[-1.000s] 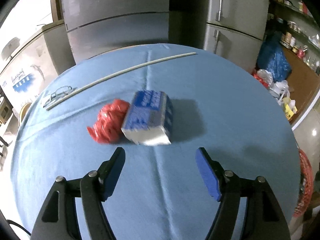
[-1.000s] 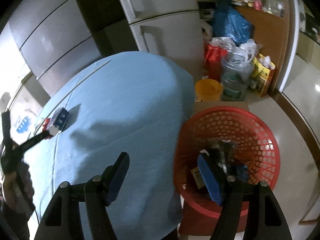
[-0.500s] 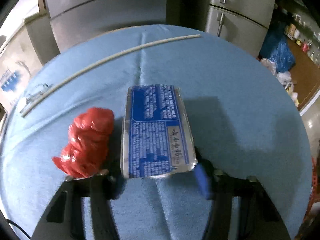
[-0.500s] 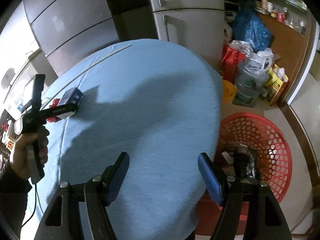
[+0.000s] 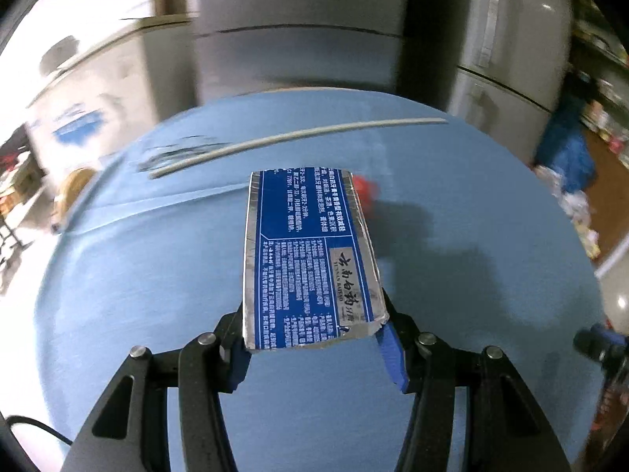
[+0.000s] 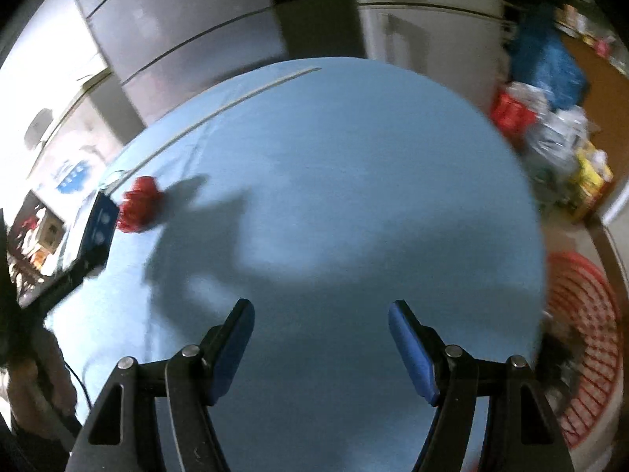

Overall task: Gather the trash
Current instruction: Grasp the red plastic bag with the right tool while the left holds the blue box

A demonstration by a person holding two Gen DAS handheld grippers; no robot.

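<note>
My left gripper is shut on a blue and silver box and holds it lifted above the blue round table. The box also shows at the left of the right wrist view. A crumpled red wrapper lies on the table beside it; in the left wrist view only its edge peeks out behind the box. My right gripper is open and empty over the table's near side. A red mesh basket holding some trash stands on the floor at the right.
A long thin white rod lies across the table's far side. Grey fridges stand behind the table. Bags and bottles are piled on the floor at the right.
My left gripper closed on the box and lifted it off the table, away from the red wrapper. My right gripper swung from over the basket to over the table.
</note>
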